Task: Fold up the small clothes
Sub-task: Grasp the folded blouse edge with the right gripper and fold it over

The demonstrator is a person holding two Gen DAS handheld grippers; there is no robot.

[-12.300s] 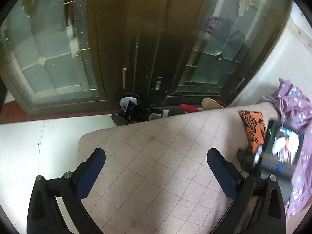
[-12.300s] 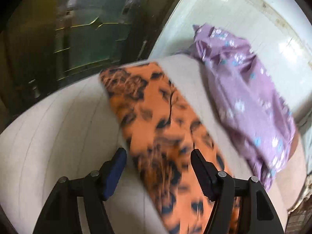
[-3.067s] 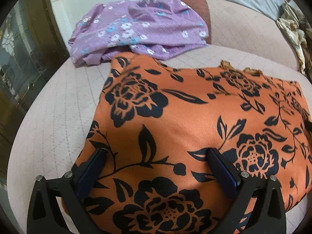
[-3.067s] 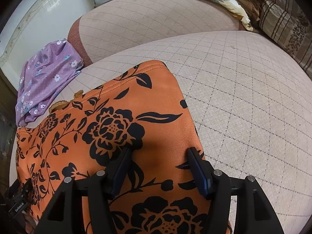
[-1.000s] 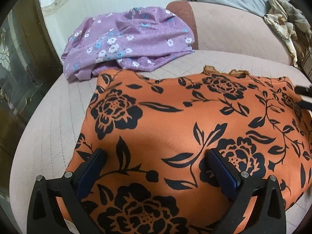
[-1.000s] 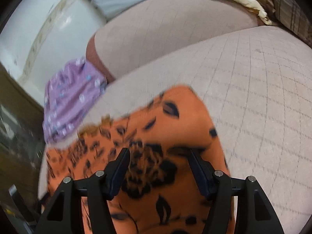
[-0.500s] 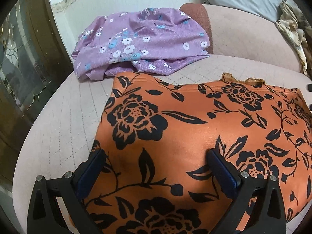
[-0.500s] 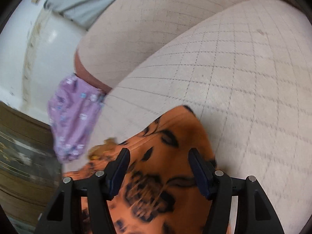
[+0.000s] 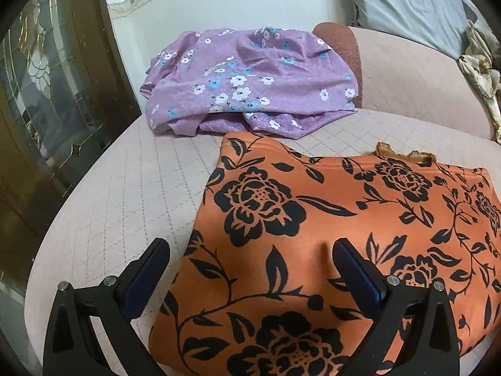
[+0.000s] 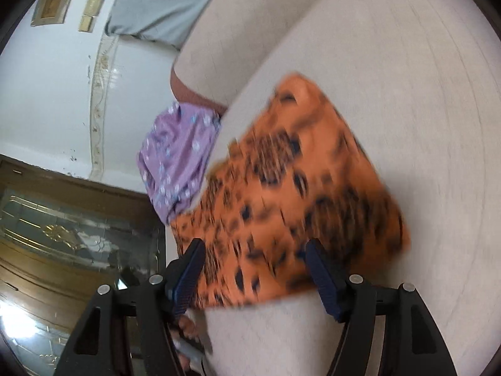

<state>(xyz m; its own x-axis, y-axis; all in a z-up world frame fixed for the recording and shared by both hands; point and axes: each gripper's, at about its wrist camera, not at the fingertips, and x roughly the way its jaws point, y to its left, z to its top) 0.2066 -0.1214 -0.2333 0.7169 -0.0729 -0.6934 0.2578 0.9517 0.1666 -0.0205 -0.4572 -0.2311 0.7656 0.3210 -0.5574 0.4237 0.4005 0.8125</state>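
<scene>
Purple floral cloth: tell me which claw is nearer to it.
Probably the left claw. Open over the orange garment, it faces the purple floral cloth just beyond. The right claw, open over the garment's near edge, sees the cloth farther off.

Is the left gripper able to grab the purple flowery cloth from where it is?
Probably yes. The left gripper is open and nothing solid blocks it, but the purple cloth lies farther back, past the orange garment, so it must move forward.
</scene>
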